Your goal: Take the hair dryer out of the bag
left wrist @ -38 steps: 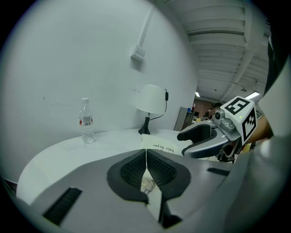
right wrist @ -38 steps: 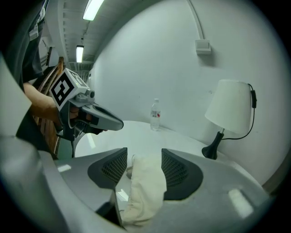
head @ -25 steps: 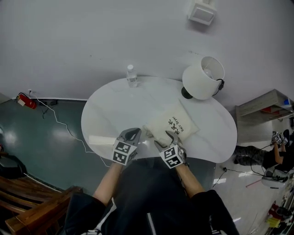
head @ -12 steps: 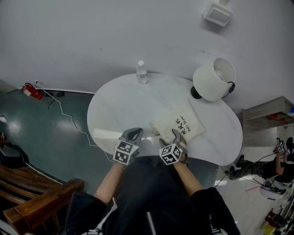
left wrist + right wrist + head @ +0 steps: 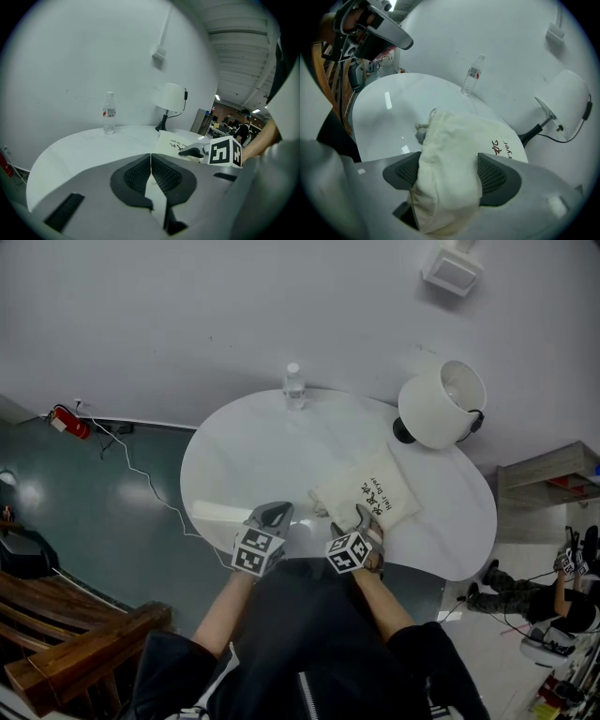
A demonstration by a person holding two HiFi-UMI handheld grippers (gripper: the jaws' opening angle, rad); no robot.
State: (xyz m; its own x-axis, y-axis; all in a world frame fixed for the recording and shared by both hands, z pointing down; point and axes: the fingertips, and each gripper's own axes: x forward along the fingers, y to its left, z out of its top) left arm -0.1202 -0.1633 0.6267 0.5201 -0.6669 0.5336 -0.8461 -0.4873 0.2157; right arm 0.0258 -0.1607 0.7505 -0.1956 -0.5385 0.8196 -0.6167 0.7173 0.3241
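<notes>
bag [image 5: 457,140]: soft limp cloth, likely light; pinch nr drawstring mouth [image 5: 423,127]
right tool [image 5: 449,172]: jaws just opened wide, straddling bag
left tool [image 5: 151,163]: closed, empty

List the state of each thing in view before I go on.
Left gripper: jaws shut, empty.
Right gripper: jaws have just been opening, now wide apart around the bag's near end.
Drawstring bag: lying on the table, bulging, nothing taken out.
Water bottle: upright, capped.
Table lamp: standing, shade tilted.
</notes>
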